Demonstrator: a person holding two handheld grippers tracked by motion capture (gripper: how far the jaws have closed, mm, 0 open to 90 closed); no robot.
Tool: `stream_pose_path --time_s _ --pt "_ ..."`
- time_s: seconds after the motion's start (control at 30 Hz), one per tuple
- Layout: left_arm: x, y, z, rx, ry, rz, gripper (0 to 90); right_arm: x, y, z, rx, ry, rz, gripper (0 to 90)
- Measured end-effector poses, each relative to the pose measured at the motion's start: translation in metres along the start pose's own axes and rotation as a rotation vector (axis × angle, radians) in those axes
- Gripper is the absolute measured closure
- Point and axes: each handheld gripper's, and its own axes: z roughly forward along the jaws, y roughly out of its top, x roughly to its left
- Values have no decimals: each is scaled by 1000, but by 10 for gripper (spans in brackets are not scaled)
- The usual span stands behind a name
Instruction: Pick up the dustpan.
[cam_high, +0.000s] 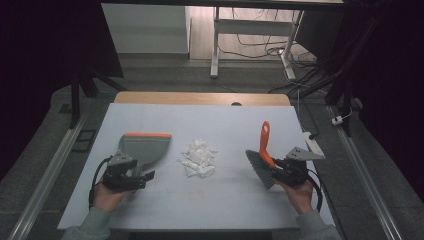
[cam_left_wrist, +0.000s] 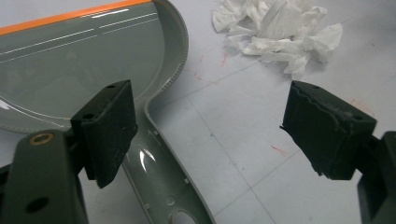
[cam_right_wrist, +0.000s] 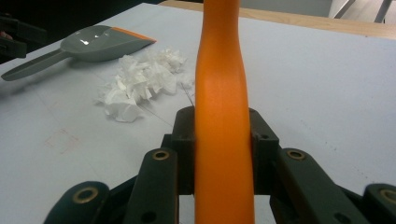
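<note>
- The right gripper (cam_high: 281, 169) was clamped on the orange handle of the brush (cam_high: 263, 152), at the right of the table (cam_high: 235, 117); the bristle head pointed left and near, towards the paper scraps (cam_high: 199, 158); the hold looked firm in the right gripper view, the pads (cam_right_wrist: 263, 140) flush against the handle.
- The left gripper (cam_high: 142, 176) stood with its jaws apart over the handle of the grey dustpan (cam_high: 142, 147) at the left; the pads (cam_left_wrist: 108, 133) straddled the handle but did not press on it — the pan was therefore unsecured.
- The scraps lay in a loose heap at the middle, between pan and brush, apart from both.
- Risk: a sweep begun before the left jaws closed would likely push the free pan away; scraps would then slide past its orange lip.
- Risk: the handle lay off-centre between the open pads; a careless close might catch an edge and tilt the pan.
- Risk: the paper looked light — a brisk stroke could scatter it towards the far edge.
</note>
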Motion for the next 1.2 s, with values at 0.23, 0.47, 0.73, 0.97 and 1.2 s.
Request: stream_pose_path --time_s 0.23,0.47,0.73,0.97,1.2 --pt "-1 1 -1 1 4 4 187 1 0 0 1 -2 -5 698" --pt "-2 1 -1 1 5 5 187 2 0 0 0 -4 -8 698" --pt "-3 3 -3 0 11 9 187 3 0 -1 0 -6 -13 698" --pt "-5 6 -7 -3 19 16 187 4 1 -1 -2 -8 -11 698" --pt "-7 15 -12 3 37 10 187 2 1 -2 -8 -6 -2 698"
